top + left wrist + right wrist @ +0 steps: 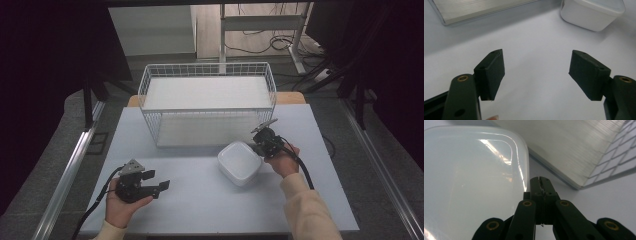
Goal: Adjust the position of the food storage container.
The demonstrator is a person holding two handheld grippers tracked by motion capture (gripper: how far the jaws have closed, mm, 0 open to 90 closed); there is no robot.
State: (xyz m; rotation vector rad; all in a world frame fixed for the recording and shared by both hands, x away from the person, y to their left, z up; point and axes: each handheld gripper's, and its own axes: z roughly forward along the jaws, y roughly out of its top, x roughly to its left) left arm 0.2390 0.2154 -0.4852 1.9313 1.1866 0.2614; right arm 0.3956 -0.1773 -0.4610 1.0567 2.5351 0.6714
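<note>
— Two grippers, then; how does each stand?

— At the near left of the pale worktop [210, 200], the left gripper [156, 181] sits in the person's left hand [122, 205], its jaws spread wide with bare worktop between them. In the left gripper view its pads [492, 72] face each other across an empty gap. The right gripper [259, 148], held in the right hand [284, 161], has its jaws pressed together with nothing between them, right at the edge of a white lidded container [240, 162].

— Where is that container?

— It sits on the worktop right of centre, just in front of a white wire basket [207, 102] at the far side. In the right gripper view the closed jaws lie alongside the container's glossy lid [471, 177]; whether they touch its rim cannot be told.

— And the left gripper's distance from it?

— Well apart; the container shows at the top right of the left gripper view.
</note>
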